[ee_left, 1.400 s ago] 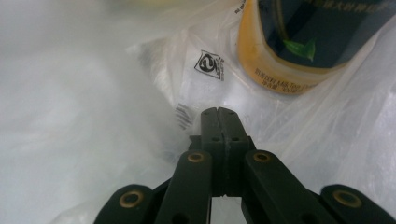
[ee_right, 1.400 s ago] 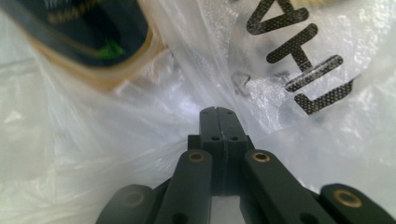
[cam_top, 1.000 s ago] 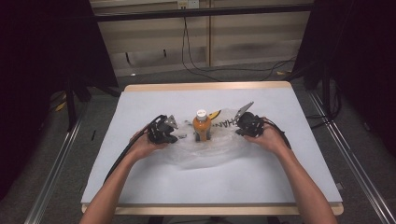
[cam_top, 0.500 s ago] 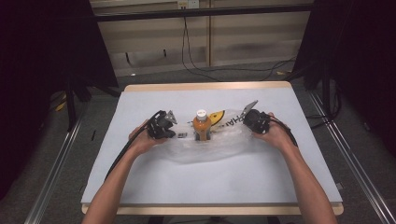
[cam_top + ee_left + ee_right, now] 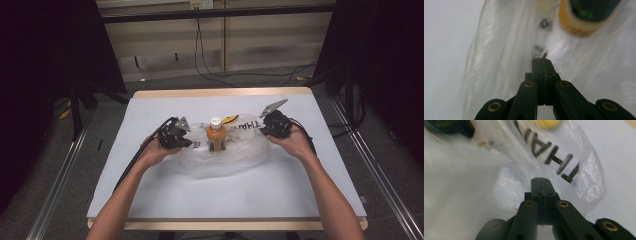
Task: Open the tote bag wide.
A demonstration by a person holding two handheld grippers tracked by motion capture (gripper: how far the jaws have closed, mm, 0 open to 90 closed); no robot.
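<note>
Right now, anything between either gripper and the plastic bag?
Nothing visible. The left gripper and right gripper sit at opposite sides of the clear plastic bag, jaws together right at the film. The orange bottle stands upright between them, not blocking either.

The table (image 5: 225,190) is evenly lit from above, while the surroundings are left in deep darkness. Soft shadows are cast beneath the forearms. In both gripper views the black jaws are rendered sharply; the plastic bag (image 5: 579,177) and bottle (image 5: 584,17) are blurred, with pale glare on the film.
</note>
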